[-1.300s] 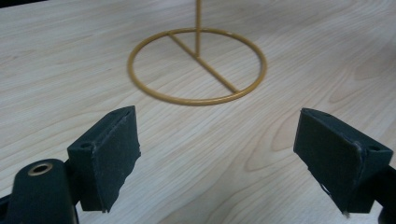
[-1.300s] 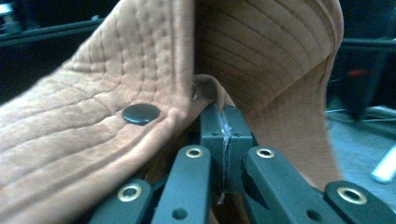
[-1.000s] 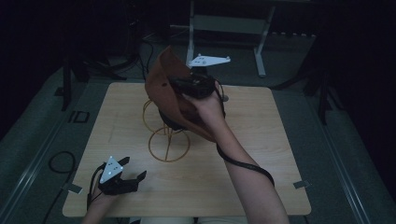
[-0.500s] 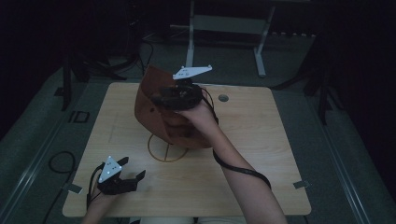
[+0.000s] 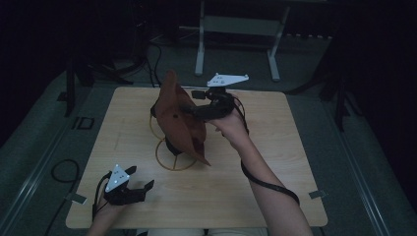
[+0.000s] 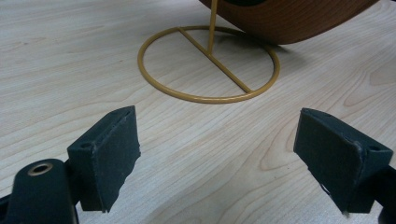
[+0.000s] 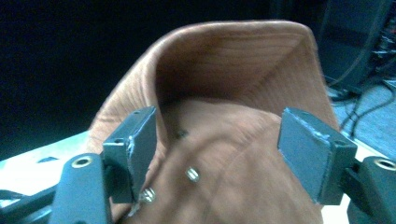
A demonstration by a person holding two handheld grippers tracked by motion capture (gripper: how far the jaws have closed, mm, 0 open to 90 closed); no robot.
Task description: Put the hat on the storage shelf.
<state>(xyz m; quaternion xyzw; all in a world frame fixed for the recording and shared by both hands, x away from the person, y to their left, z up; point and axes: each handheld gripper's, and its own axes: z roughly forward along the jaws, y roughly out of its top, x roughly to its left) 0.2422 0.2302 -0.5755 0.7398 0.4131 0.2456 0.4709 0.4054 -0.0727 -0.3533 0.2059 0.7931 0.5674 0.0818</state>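
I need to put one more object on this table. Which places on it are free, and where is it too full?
The table is bare along its right side, beyond the right tongs, and along the near edge between the left tongs and the right forearm. The far left corner is free too. The middle is crowded: the brown leather hat sits on its gold wire stand.

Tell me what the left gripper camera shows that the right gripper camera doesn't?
The left gripper view looks down on the wooden table and the yellow wire ring base of a stand, seen between its own open left claw. The right gripper view has a close look at the hat's crown and small metal studs between its open right claw. Both catch the brown leather hat.
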